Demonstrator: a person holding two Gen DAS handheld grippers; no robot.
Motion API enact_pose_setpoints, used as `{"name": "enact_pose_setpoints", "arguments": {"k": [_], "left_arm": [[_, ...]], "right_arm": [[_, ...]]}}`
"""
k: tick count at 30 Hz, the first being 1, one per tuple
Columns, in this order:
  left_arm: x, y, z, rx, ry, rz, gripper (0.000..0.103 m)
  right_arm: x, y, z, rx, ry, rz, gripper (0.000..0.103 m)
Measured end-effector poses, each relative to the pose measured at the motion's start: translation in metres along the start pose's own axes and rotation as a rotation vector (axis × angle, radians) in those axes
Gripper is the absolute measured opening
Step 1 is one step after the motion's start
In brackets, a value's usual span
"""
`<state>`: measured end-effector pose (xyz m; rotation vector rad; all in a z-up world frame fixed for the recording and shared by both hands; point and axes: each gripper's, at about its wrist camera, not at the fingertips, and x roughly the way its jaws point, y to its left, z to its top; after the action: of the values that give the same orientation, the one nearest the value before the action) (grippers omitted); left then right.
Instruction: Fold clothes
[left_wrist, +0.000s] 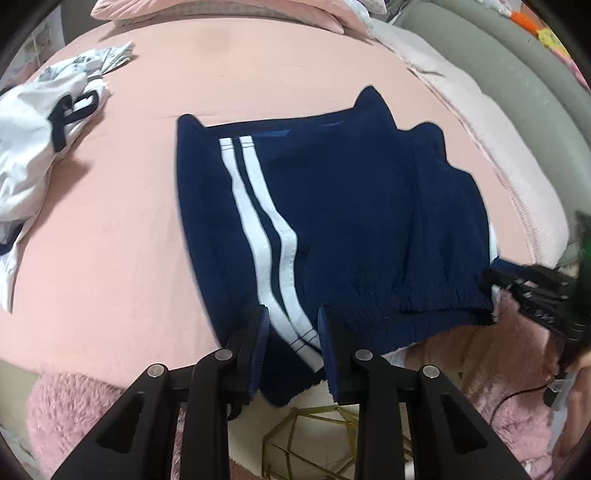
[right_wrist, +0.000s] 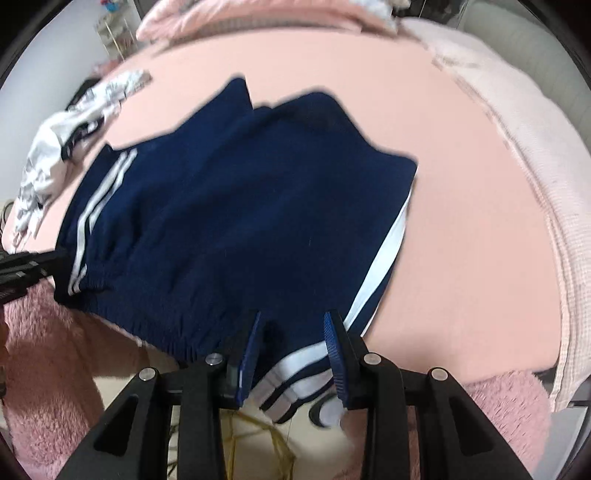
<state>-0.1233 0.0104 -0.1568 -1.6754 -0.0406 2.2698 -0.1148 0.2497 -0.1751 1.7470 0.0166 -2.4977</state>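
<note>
A navy garment (left_wrist: 351, 221) with twin white side stripes lies spread on the pink bed sheet (left_wrist: 110, 258), its elastic waistband hanging over the near edge. My left gripper (left_wrist: 293, 317) is shut on the striped left end of the waistband, with cloth filling the gap between the blue pads. My right gripper (right_wrist: 293, 321) is shut on the garment (right_wrist: 240, 203) at the other striped end. Each gripper shows in the other's view: the right gripper (left_wrist: 517, 291) at the right edge, the left gripper (right_wrist: 22, 269) at the left edge.
A crumpled white garment (left_wrist: 37, 147) with dark trim lies on the bed's left side. A pale pink blanket (left_wrist: 517, 166) runs along the right side. A fluffy pink throw (left_wrist: 74, 406) hangs over the near edge, with a gold wire frame (left_wrist: 314, 435) on the floor below.
</note>
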Motion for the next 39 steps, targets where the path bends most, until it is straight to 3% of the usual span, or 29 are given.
{"name": "enact_pose_setpoints", "arguments": {"k": [2, 4, 10, 13, 16, 20, 23, 24, 26, 28, 32, 36, 39], "left_arm": [[0.008, -0.009, -0.001, 0.03, 0.033, 0.043, 0.024], [0.018, -0.012, -0.005, 0.035, 0.077, 0.079, 0.025], [0.01, -0.002, -0.024, 0.004, 0.125, 0.041, 0.025], [0.0, -0.002, -0.031, 0.026, 0.105, 0.005, 0.025], [-0.014, 0.01, -0.03, -0.032, 0.048, -0.04, 0.025], [-0.013, 0.02, -0.023, -0.028, 0.043, 0.004, 0.025], [-0.005, 0.024, -0.026, -0.008, 0.115, 0.048, 0.025], [-0.005, 0.025, -0.028, -0.001, 0.128, 0.052, 0.025], [-0.019, 0.028, -0.027, 0.013, 0.081, 0.036, 0.025], [-0.031, 0.033, -0.017, 0.012, 0.023, 0.049, 0.025], [-0.034, 0.042, 0.023, -0.009, -0.051, 0.036, 0.025], [-0.006, 0.038, 0.058, 0.005, -0.032, 0.013, 0.025], [0.027, -0.006, 0.073, 0.026, 0.01, 0.083, 0.025]], "right_arm": [[0.002, 0.002, 0.002, 0.008, -0.006, -0.009, 0.034], [0.015, 0.005, -0.002, 0.009, 0.054, 0.0, 0.034], [0.014, 0.02, -0.021, -0.053, 0.095, -0.026, 0.034], [0.005, 0.023, -0.026, -0.066, 0.099, 0.007, 0.034], [-0.008, 0.017, -0.023, -0.016, 0.051, 0.063, 0.034], [-0.014, 0.007, -0.006, 0.043, -0.02, 0.053, 0.034], [0.018, 0.007, 0.003, 0.034, 0.13, 0.042, 0.034], [0.019, 0.008, 0.002, 0.025, 0.137, 0.047, 0.034], [0.009, 0.013, 0.003, -0.006, 0.108, 0.057, 0.034], [-0.003, 0.021, 0.014, -0.027, 0.082, 0.067, 0.034], [-0.022, 0.06, 0.073, -0.131, -0.019, 0.108, 0.034], [0.005, 0.09, 0.135, -0.176, -0.006, 0.063, 0.034], [0.039, 0.098, 0.188, -0.18, 0.019, 0.037, 0.034]]}}
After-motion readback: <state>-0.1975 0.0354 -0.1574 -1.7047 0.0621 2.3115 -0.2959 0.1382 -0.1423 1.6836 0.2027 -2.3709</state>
